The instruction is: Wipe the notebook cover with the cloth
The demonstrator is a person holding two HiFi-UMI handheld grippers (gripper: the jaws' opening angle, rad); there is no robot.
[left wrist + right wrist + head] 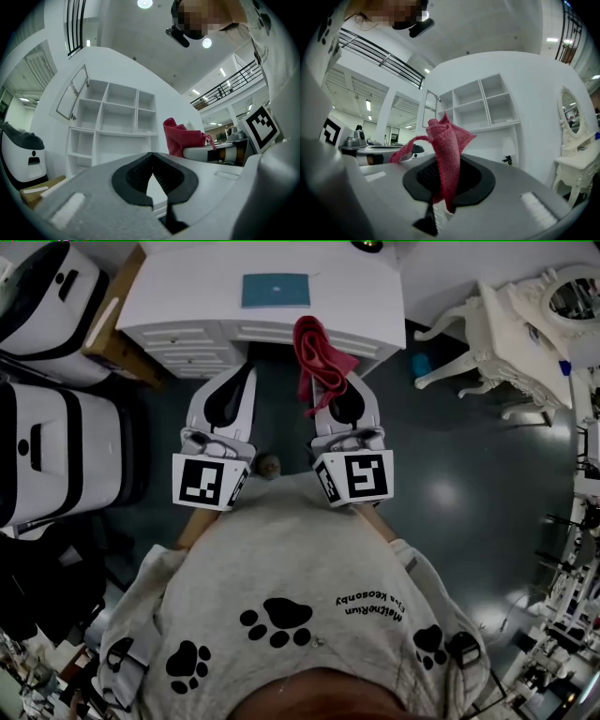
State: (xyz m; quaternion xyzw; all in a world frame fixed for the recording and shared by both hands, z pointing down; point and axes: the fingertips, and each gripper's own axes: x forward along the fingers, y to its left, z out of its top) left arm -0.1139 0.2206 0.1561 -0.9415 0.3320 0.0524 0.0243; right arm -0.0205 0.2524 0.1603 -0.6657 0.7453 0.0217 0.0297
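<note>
R hand-held gripper (445,190) grips cloth (448,140); notebook (276,290) only head view.

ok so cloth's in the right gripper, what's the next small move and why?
Probably reach the right gripper forward over the white drawer desk and lower the red fabric cloth onto the flat teal notebook. Its jaws already pinch the cloth, well short of the notebook, whose cover lies bare.
</note>
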